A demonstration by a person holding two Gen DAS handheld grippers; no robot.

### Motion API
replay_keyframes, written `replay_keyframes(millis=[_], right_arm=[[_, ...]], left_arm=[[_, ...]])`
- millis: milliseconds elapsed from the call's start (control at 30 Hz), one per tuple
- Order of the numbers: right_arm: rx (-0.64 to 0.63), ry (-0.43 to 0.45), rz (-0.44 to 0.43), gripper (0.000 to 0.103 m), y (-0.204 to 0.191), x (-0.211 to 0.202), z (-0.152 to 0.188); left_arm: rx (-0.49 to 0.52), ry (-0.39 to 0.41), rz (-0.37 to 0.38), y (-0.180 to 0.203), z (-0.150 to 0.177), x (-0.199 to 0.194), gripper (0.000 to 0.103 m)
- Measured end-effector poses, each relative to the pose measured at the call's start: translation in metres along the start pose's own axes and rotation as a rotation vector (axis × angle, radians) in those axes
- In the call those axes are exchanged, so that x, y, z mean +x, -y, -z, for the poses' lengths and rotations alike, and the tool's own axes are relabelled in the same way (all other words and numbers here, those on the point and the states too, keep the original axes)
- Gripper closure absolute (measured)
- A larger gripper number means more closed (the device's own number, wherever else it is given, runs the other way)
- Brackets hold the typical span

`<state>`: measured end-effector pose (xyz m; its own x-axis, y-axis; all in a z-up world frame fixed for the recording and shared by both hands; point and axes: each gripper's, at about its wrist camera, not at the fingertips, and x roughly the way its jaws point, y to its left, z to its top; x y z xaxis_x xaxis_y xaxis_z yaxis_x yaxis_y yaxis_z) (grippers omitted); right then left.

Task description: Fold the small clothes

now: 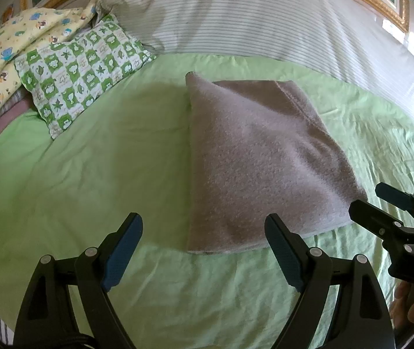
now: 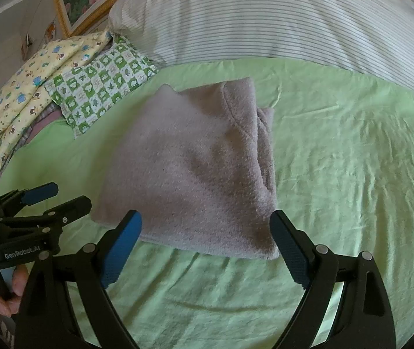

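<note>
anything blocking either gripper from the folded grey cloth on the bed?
Nothing visible. The folded grey fleece cloth lies alone on the light green bedsheet, just ahead of the open left gripper and open right gripper. The green-and-white checked pillow sits well aside.

Black gripper (image 1: 204, 250), blue pads (image 1: 122, 250)

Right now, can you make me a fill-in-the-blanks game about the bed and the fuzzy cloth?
1. The folded cloth lies on a sheet coloured ____.
2. The small checked pillow has squares of white and ____.
3. Both the left gripper and the right gripper have fingers spread ____.
4. The big pillow at the back has a pattern of thin ____.

Missing words: green; green; open; stripes
</note>
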<state>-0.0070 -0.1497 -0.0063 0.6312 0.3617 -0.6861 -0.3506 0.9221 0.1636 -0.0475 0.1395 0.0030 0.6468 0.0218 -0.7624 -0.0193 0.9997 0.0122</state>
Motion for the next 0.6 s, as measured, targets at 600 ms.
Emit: replay_keyframes(millis=[600], right_arm=[[0.014,0.014,0.004,0.013,0.0018,-0.0052,-0.0017]], left_arm=[[0.006,0.008,-0.002,0.005,-0.0061,-0.0021,0.016]])
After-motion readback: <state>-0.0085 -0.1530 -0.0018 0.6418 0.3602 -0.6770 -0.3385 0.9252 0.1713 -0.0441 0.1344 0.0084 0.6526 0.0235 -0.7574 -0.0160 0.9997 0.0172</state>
